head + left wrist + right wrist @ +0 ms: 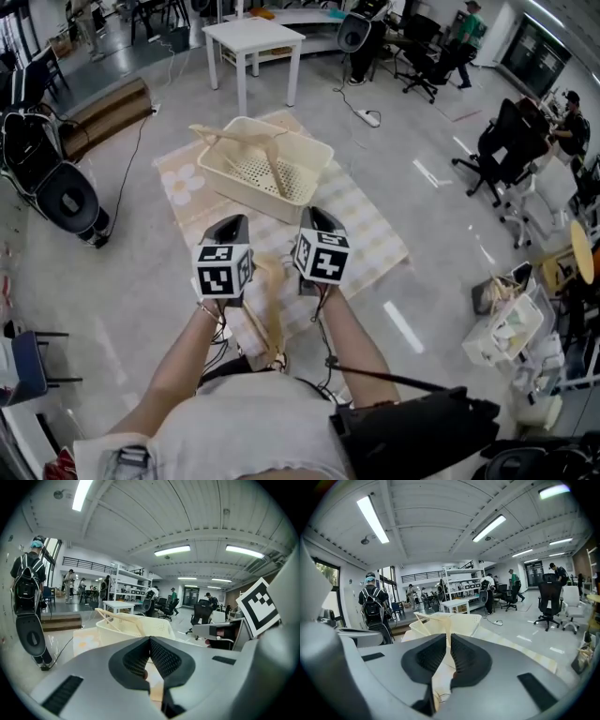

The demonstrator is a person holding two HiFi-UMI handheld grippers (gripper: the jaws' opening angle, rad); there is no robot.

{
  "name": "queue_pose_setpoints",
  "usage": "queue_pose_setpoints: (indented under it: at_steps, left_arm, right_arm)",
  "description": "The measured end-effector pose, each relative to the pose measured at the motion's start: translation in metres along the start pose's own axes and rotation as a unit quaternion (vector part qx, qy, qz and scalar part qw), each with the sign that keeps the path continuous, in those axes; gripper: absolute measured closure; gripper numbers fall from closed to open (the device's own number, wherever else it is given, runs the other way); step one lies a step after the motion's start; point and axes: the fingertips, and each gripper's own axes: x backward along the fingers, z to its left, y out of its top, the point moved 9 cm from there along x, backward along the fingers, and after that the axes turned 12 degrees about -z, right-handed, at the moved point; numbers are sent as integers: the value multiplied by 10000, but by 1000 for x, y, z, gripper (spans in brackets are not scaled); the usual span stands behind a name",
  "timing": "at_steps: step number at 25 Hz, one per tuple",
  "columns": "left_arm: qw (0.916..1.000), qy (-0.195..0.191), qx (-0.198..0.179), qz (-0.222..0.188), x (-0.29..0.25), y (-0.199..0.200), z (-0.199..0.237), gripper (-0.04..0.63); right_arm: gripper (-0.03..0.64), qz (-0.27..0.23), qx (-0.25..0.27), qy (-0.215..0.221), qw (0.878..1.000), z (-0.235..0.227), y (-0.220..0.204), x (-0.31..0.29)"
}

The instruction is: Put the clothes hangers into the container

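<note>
In the head view we are not seeing the far ends of the hanger (270, 314), which the left gripper (231, 229) and right gripper (317, 221) are covering. In the gripper views their grey bodies are hiding the lower part of the container (135, 622).

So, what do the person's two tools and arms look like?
The left tool and the right tool match: a grey shell, two black pads with a fine grid texture, and a white cube printed with black square markers. Thin black cables run back from each wrist. The forearms are bare, and the person wears a pale top.

Bright ceiling strip lights (372, 520), fisheye-curved edges
</note>
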Motion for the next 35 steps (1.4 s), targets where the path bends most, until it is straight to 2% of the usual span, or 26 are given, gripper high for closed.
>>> queue_pose_setpoints:
  at_steps: [6, 10, 13, 27, 32, 35]
  left_arm:
    - [9998, 166, 98, -93, 13, -12, -3, 588]
    - [9999, 126, 88, -65, 13, -19, 0, 588]
    - [9996, 106, 262, 21, 11, -25, 9, 588]
    - [9992, -39, 386, 105, -6, -28, 27, 588]
    - [9996, -98, 195, 161, -8, -29, 26, 588]
    - [9996, -121, 201, 137, -8, -31, 26, 588]
  right_arm:
    - [578, -49, 18, 3, 10000, 12, -28, 17]
    - [581, 63, -59, 36, 10000, 19, -44, 21]
    - [581, 210, -79, 34, 9997, 21, -54, 21]
    - [584, 363, 218, 166, 9990, 34, -51, 4]
    - [584, 383, 202, 133, 9990, 35, -53, 3]
    - [584, 402, 182, 135, 9989, 35, -56, 5]
